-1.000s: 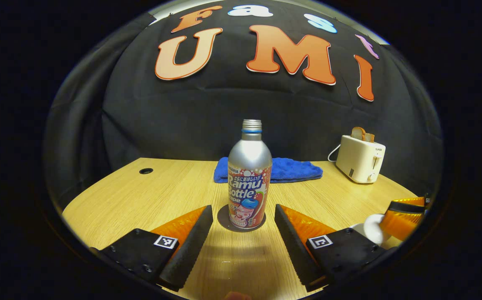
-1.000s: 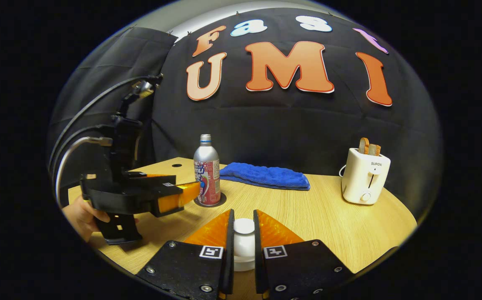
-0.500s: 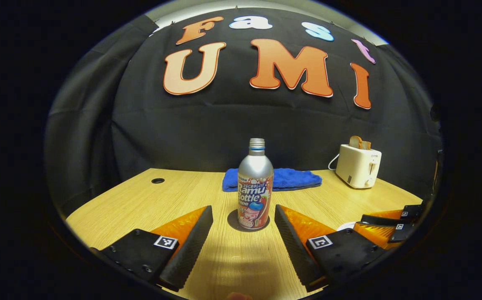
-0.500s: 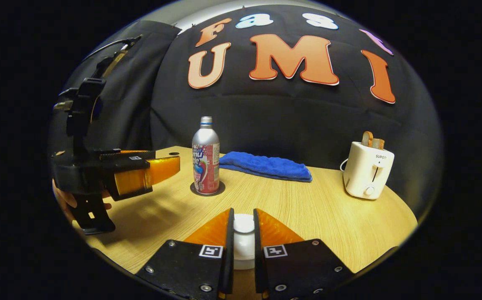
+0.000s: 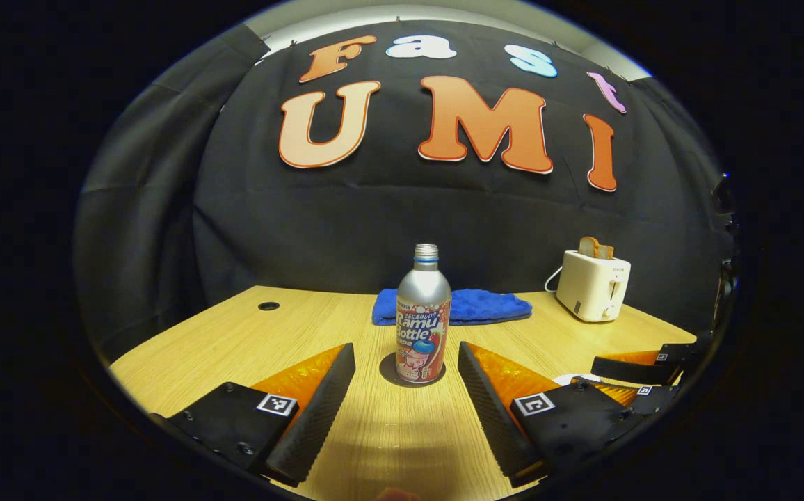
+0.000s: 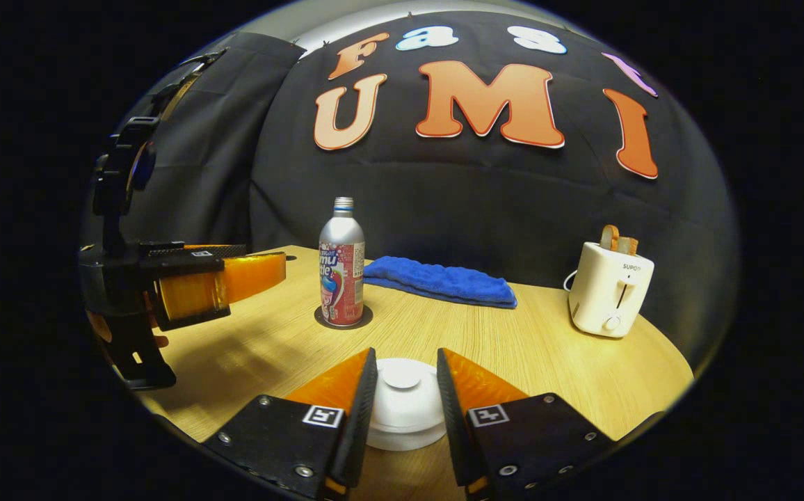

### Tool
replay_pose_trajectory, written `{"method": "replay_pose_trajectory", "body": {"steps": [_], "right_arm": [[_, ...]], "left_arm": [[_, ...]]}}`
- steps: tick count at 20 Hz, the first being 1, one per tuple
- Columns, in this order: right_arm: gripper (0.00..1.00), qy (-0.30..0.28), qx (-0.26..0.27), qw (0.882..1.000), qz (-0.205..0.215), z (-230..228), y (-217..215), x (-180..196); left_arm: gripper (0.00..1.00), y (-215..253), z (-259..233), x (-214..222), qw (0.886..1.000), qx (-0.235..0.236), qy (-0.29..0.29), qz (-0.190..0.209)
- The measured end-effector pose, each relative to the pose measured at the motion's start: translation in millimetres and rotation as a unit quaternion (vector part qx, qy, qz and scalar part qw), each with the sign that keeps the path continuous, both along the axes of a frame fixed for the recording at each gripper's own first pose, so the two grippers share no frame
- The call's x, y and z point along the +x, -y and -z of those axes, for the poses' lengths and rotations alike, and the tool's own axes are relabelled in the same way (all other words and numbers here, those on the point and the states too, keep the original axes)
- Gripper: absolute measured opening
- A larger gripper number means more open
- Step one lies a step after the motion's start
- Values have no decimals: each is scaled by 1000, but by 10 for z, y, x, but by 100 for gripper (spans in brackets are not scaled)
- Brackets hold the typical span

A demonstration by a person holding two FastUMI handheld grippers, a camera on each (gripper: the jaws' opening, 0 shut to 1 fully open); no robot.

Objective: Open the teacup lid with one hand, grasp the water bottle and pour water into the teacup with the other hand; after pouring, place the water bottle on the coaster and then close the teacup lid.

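White lid (image 6: 402,400) seems seated on the teacup, bottle (image 5: 423,323) on coaster (image 5: 388,369); left gripper (image 5: 402,390) released, right gripper (image 6: 405,410) parted around the knob.

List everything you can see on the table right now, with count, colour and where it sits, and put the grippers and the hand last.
water bottle: one, silver with a red printed label, upright on the coaster mid-table.
coaster: one, dark, round, under the bottle.
teacup lid: one, white, with a knob, on the teacup between the right gripper's fingers.
towel: one, blue, folded, at the back behind the bottle.
toaster: one, cream, back right, with toast in its slots.
table: one, light wood, with a cable hole near the back left.
left gripper: black and orange, open, aimed at the bottle but apart from it.
right gripper: black and orange, fingers either side of the lid, not pressing.
hand: one, behind the left gripper.
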State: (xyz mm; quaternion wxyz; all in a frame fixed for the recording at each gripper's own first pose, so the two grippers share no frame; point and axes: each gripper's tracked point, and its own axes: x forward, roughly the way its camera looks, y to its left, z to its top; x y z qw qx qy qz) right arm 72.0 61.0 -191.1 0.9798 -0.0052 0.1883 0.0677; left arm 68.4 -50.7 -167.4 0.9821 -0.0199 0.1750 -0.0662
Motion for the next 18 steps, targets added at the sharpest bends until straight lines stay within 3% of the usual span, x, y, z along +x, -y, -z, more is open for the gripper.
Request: {"method": "replay_pose_trajectory", "body": {"steps": [2,6,12,18], "right_arm": [[61,26,-4,1000,1,-192,21,-48],[72,69,-7,998,9,-506,116,-147],[77,105,3,994,30,-878,335,-325],[82,128,6,991,45,-1073,554,-459]], "left_arm": [[98,-14,-125,-46,1000,-1,15,-1],[98,-17,-400,-166,999,0,44,-4],[94,-1,-742,-391,997,1,78,-7],[100,-212,-932,-609,994,10,99,-42]]}}
